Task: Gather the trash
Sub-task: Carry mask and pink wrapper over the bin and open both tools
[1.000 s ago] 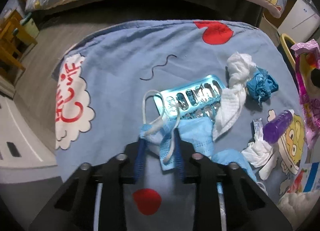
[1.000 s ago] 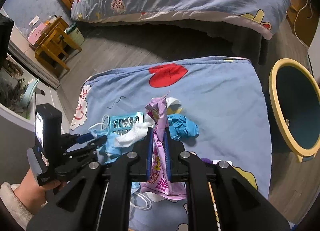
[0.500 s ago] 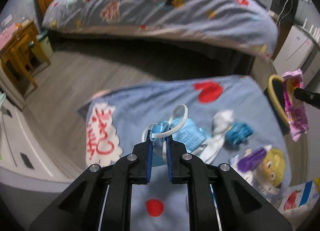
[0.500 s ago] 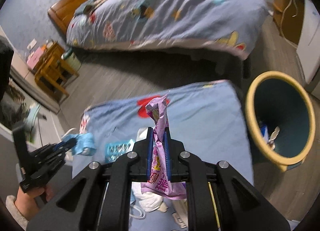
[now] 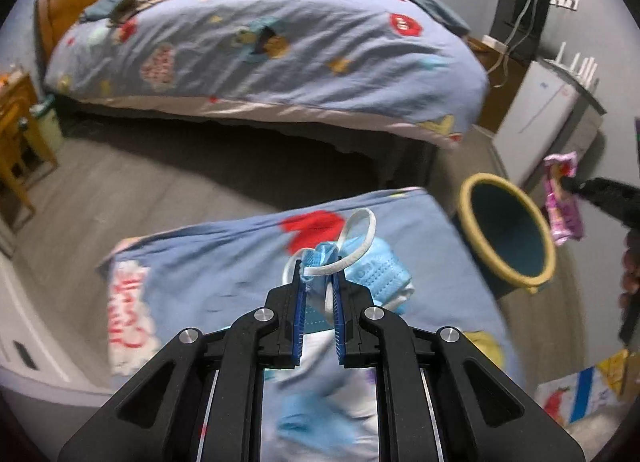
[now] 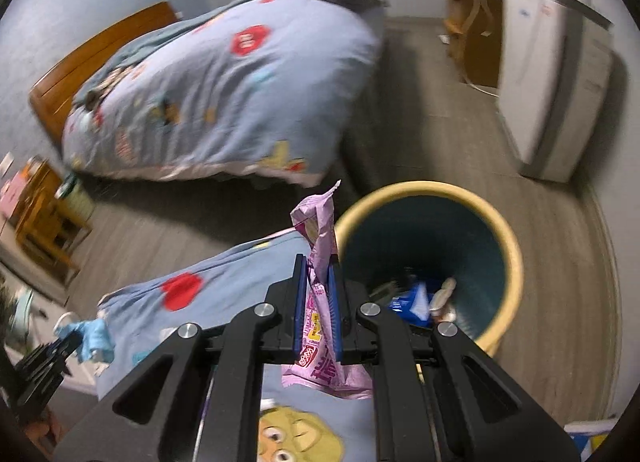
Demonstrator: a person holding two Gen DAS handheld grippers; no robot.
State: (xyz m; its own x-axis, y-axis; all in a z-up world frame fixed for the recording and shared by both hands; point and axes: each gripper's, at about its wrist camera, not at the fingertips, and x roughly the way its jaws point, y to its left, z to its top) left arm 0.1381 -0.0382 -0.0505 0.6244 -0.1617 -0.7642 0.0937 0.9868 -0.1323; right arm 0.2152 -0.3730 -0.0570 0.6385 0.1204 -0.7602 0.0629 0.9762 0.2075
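Note:
My left gripper (image 5: 317, 276) is shut on a blue face mask (image 5: 372, 272) with white ear loops, lifted above the blue cartoon cloth (image 5: 224, 262). In the right wrist view that mask (image 6: 94, 336) hangs at the far left. My right gripper (image 6: 318, 268) is shut on a pink snack wrapper (image 6: 320, 238), which hangs just left of the yellow-rimmed teal bin (image 6: 508, 238). The left wrist view shows that wrapper (image 5: 562, 198) held beside the bin (image 5: 540, 230) at the right. Several pieces of trash lie at the bin's bottom (image 6: 416, 296).
A bed with a blue patterned duvet (image 5: 260, 50) fills the back. A white appliance (image 6: 548, 94) stands right of the bin. Wooden furniture (image 5: 16, 134) is at the far left. More blurred litter (image 5: 320, 422) lies on the cloth below my left gripper.
My left gripper shut on the mask and lifted it off the cloth. My right gripper carried the pink wrapper to the right, up to the bin's rim.

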